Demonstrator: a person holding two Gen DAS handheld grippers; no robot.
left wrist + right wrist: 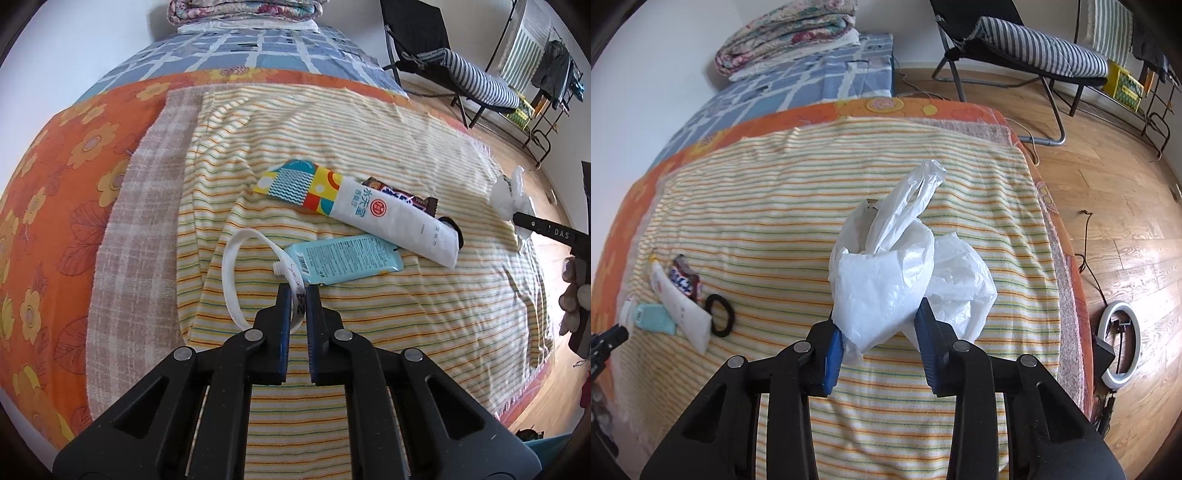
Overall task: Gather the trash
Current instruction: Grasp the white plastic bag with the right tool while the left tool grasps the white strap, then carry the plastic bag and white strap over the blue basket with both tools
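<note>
On the bed, left wrist view:
Left tool: angled steeply down at the striped towel, jaws closed tight on a flattened white tube that curls away to its left.
Ahead of it: a teal sachet, then a long white tube lying over a snack wrapper.
Far right: the right tool with white plastic.

Right wrist view:
Right tool: tilted down likewise, blue pads pressed on a crumpled white plastic bag bulging up between them.
Far left: the trash and a black hair tie.
</note>
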